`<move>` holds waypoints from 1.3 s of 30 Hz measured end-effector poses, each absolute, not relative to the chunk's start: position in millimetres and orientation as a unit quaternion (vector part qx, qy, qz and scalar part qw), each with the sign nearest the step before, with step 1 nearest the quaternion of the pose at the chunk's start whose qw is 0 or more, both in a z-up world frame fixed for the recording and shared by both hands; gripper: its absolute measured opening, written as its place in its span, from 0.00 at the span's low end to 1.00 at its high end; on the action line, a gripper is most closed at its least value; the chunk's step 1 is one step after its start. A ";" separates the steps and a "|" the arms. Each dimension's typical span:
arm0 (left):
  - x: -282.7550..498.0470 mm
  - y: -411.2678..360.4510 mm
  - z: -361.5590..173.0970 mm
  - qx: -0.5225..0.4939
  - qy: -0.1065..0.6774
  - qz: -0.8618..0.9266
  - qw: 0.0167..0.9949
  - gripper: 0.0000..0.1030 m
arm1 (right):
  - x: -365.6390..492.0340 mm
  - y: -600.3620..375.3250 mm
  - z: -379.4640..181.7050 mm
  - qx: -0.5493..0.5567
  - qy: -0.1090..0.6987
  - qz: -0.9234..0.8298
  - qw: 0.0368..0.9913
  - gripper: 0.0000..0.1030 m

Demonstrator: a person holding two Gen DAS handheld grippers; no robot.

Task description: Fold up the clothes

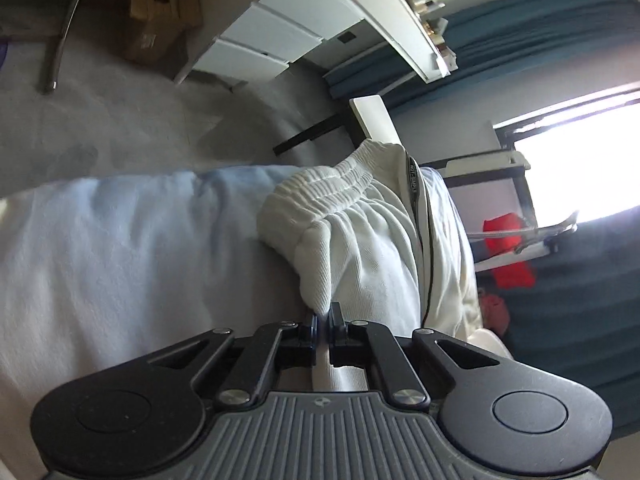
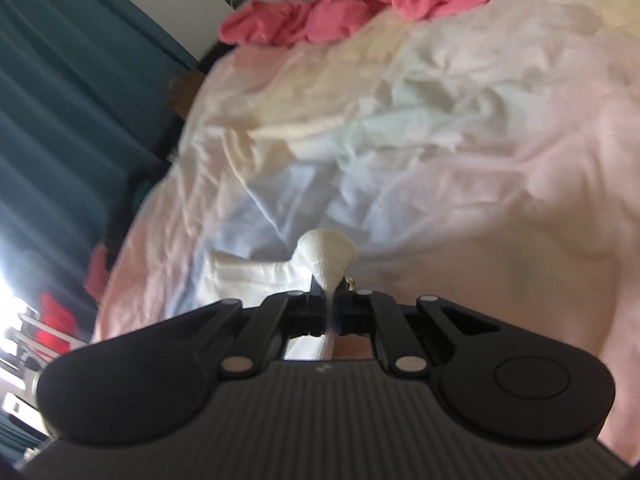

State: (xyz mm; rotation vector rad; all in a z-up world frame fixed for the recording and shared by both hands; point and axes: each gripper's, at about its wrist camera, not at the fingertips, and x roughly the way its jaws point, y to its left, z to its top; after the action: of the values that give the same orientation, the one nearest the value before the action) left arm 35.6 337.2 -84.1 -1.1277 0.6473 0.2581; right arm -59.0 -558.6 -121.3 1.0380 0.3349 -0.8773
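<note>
Grippers, left (image 1: pixel 323 316) and right (image 2: pixel 329 295), both pinch white garment (image 1: pixel 360 240); thin bites, seemingly, may slip.

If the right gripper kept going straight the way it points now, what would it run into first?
Probably the wrinkled bedsheet. The right gripper is shut on a pinch of white garment, and beyond it lies only bedding; depth is unclear in the blur.

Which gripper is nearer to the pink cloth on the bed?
Right. The right gripper, shut on white fabric, faces the pink cloth across the bed. The left gripper's view does not show it.
</note>
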 end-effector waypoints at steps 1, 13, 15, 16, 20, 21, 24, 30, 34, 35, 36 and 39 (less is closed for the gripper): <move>35.4 334.2 -79.8 -0.513 0.304 0.121 0.794 0.09 | -57.3 -558.8 -122.1 0.475 0.161 -0.406 0.764 0.09; 39.0 256.6 -16.0 -0.277 0.317 0.163 0.892 0.62 | -27.3 -538.7 -97.9 0.282 0.171 -0.442 0.834 0.73; 45.7 237.9 -9.1 -0.242 0.304 0.161 0.907 0.65 | -10.1 -534.6 -100.1 0.251 0.185 -0.409 0.857 0.72; 47.7 229.0 -6.3 -0.225 0.298 0.158 0.914 0.66 | -1.1 -534.2 -102.2 0.244 0.193 -0.396 0.864 0.72; 58.6 197.4 -6.2 -0.186 0.282 0.119 0.934 0.71 | 36.6 -540.9 -111.6 0.242 0.218 -0.349 0.879 0.72; 60.2 190.2 -7.2 -0.183 0.283 0.109 0.935 0.71 | 45.2 -543.1 -114.7 0.240 0.226 -0.339 0.881 0.72; 68.7 165.0 -16.5 -0.164 0.292 0.079 0.939 0.71 | 70.1 -544.2 -125.0 0.212 0.250 -0.330 0.885 0.72; 78.9 120.7 -39.0 -0.124 0.317 0.028 0.940 0.70 | 96.4 -554.8 -146.3 0.187 0.267 -0.318 0.890 0.72; 85.9 101.7 -45.2 -0.104 0.305 0.019 0.947 0.70 | 98.2 -562.0 -156.1 0.187 0.270 -0.305 0.894 0.28; 87.7 97.6 -46.5 -0.099 0.301 0.016 0.948 0.70 | 96.6 -563.8 -155.8 0.192 0.267 -0.296 0.897 0.25; 89.1 95.5 -47.9 -0.096 0.302 0.012 0.949 0.70 | 94.0 -564.7 -154.3 0.197 0.261 -0.288 0.900 0.17; 90.9 90.6 -52.3 -0.087 0.302 0.008 0.949 0.70 | 83.8 -560.4 -142.9 0.175 0.227 -0.303 0.909 0.14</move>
State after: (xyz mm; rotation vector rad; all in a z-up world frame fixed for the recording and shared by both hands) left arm 90.9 90.6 -52.3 -0.1761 0.6144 0.0164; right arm 83.8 -560.4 -142.9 0.3613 0.4677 -0.6245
